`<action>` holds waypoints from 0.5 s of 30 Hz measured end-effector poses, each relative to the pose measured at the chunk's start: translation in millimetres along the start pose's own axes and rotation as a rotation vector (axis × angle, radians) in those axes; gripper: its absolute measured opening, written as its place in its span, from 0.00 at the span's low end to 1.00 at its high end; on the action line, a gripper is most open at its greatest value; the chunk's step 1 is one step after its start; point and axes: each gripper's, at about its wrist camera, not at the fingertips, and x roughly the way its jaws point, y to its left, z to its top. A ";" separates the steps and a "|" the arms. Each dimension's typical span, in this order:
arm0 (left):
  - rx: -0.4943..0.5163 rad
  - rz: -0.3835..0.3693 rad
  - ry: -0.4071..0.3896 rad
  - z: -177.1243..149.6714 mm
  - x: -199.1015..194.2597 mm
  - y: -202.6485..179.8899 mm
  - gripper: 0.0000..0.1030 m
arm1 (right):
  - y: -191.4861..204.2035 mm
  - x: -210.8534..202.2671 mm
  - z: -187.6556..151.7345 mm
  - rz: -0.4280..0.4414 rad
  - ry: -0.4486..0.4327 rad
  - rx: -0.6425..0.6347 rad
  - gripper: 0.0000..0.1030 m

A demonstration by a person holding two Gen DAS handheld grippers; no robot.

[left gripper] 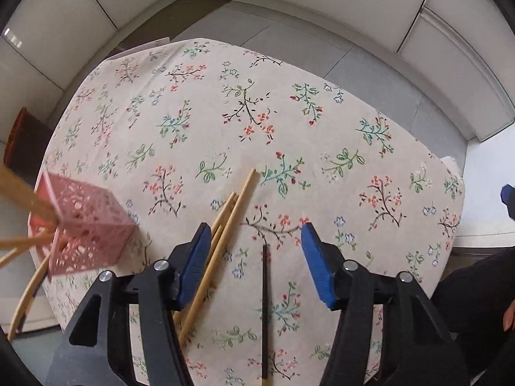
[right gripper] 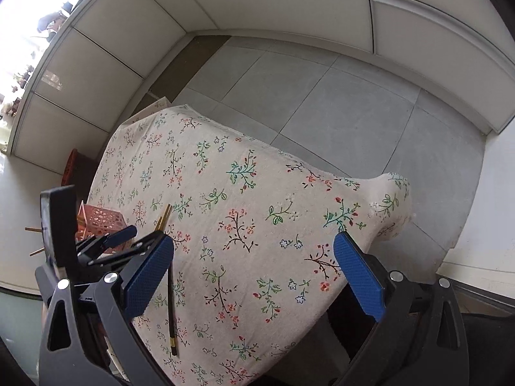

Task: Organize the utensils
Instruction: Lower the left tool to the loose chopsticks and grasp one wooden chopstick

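Black chopstick [left gripper: 265,308] lengthwise between fingers [left gripper: 196,263]

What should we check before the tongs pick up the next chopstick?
1. Left tongs open: ok.
2. Black chopstick lies between the left tongs' pads: ok.
3. Bamboo chopsticks clear of the grasp: not ok, they run under the left pad.
4. Pink basket upright and within reach: ok.
5. Right tongs open and empty: ok.
6. Room left in the basket: cannot tell.
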 end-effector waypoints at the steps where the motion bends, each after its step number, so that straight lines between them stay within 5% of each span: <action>1: 0.011 0.001 0.014 6.9 7.3 0.0 0.48 | -0.6 0.7 0.8 -0.002 0.001 0.000 0.94; 7: 0.081 0.031 0.071 24.5 38.8 4.9 0.40 | -2.5 5.1 2.2 -0.008 0.011 0.001 0.94; 15: 0.151 0.011 0.109 36.0 52.9 2.9 0.06 | 3.7 15.7 -0.4 -0.041 0.041 -0.036 0.94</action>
